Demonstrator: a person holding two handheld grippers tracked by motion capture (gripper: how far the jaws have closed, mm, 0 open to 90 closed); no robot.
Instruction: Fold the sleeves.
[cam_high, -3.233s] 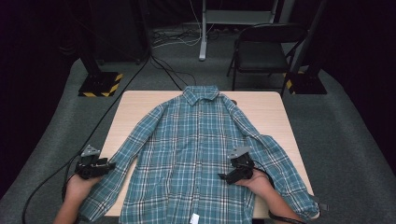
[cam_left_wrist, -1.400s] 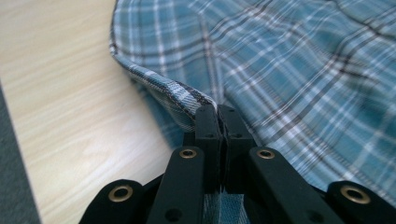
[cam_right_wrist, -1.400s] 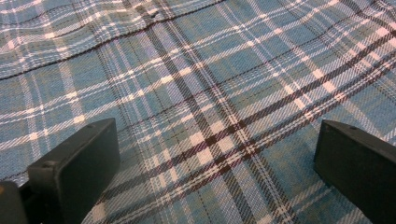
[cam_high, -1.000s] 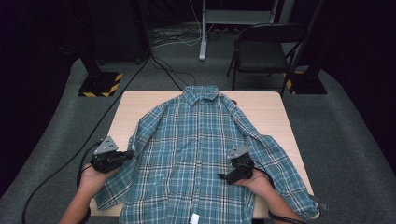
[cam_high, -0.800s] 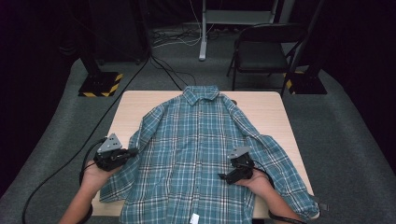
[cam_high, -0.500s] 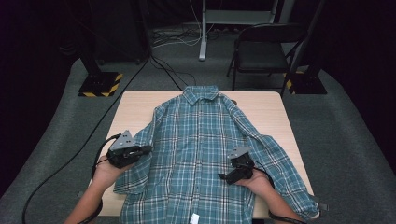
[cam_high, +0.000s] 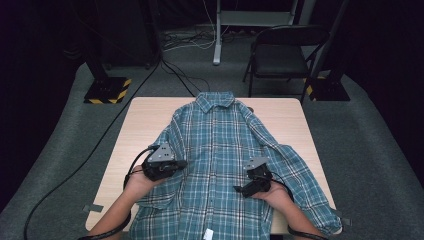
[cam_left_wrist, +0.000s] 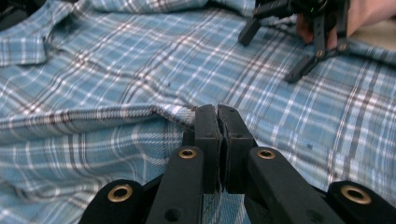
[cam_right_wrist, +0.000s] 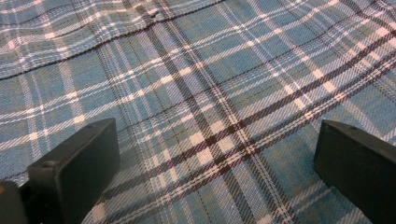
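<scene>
A: We have the plaid shirt (cam_high: 225, 165) spread face up on the wooden table (cam_high: 145, 120), collar away from us. Our left gripper (cam_high: 176, 165) is clamped on the left sleeve (cam_left_wrist: 84, 121); in the left gripper view the two jaws meet with a fold of cloth pinched between them.

B: And our right gripper (cam_high: 240, 189) rests on the shirt's body (cam_right_wrist: 201, 107) near the right side, jaws spread wide with nothing between them, just flat fabric beneath.

A: To do this fold well, I think we should carry the sleeve low across the chest, so the crease runs straight along the side seam. Lifting too high would likely drag the whole shirt.

B: Agreed. The right gripper can serve as an anchor, pressing the body flat so it doesn't slide.

A: What's around us? A black folding chair (cam_high: 285, 50) beyond the table, a stand base with yellow-black stripes (cam_high: 107, 90), cables (cam_high: 100, 145) on the carpet.

B: None of it touches the shirt. What could hinder us is the left gripper's own cable looping by the hand, and the right gripper sitting where the sleeve may need to land.
</scene>
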